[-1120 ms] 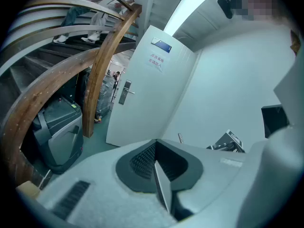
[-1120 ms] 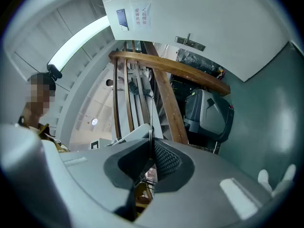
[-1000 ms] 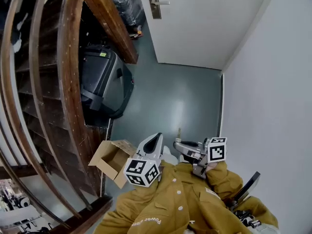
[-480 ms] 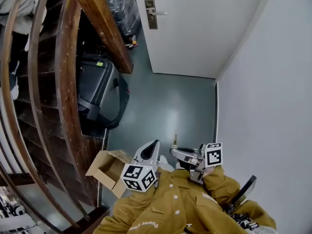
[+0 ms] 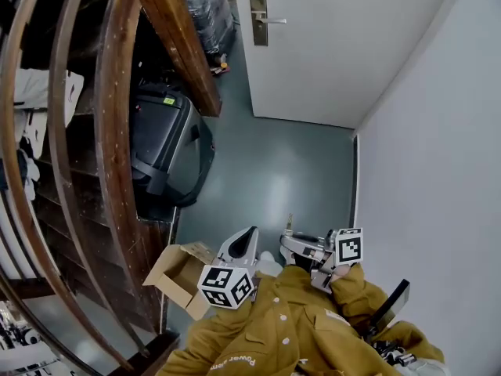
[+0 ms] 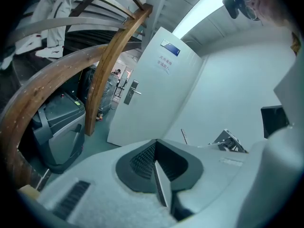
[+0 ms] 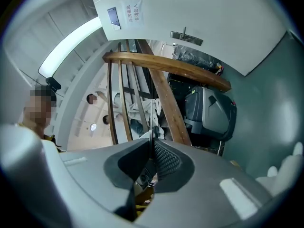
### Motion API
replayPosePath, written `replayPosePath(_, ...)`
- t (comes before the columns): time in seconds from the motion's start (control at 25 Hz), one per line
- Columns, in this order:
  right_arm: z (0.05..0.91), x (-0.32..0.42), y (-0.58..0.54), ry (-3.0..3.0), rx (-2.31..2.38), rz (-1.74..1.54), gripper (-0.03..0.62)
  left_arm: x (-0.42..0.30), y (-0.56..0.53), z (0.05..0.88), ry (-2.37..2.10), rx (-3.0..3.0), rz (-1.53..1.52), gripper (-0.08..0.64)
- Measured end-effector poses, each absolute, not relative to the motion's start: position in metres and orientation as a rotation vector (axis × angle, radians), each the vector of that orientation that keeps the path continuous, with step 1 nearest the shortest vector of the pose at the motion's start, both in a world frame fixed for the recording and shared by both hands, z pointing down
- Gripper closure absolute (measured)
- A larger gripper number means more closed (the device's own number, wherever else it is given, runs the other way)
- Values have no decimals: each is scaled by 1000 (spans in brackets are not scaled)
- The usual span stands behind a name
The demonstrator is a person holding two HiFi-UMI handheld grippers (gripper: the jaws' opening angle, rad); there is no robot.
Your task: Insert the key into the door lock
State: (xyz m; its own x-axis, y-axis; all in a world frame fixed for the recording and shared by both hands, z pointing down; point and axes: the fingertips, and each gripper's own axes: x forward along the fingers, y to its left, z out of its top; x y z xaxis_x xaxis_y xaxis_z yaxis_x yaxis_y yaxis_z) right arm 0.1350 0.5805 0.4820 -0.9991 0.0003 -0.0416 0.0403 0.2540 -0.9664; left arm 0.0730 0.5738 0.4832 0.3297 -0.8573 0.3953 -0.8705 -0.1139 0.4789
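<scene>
Door [image 5: 337,45] draws nearer; our right gripper [image 5: 285,239] pinches the key [image 5: 290,220], left gripper [image 5: 251,232] closed empty. Next we reach the far lock [image 5: 258,10].

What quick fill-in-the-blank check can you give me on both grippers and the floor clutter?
The right gripper is shut on the ___.
The left gripper is shut and holds ___.
The cardboard box sits on the floor at the person's ___ side.
Missing words: key; nothing; left.
</scene>
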Motion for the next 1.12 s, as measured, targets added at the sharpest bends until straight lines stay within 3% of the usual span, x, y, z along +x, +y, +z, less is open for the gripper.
replayPosePath(1.12,477,61,198,2463,241,-1940,561,-4,162,465,-1623,1915,28,557)
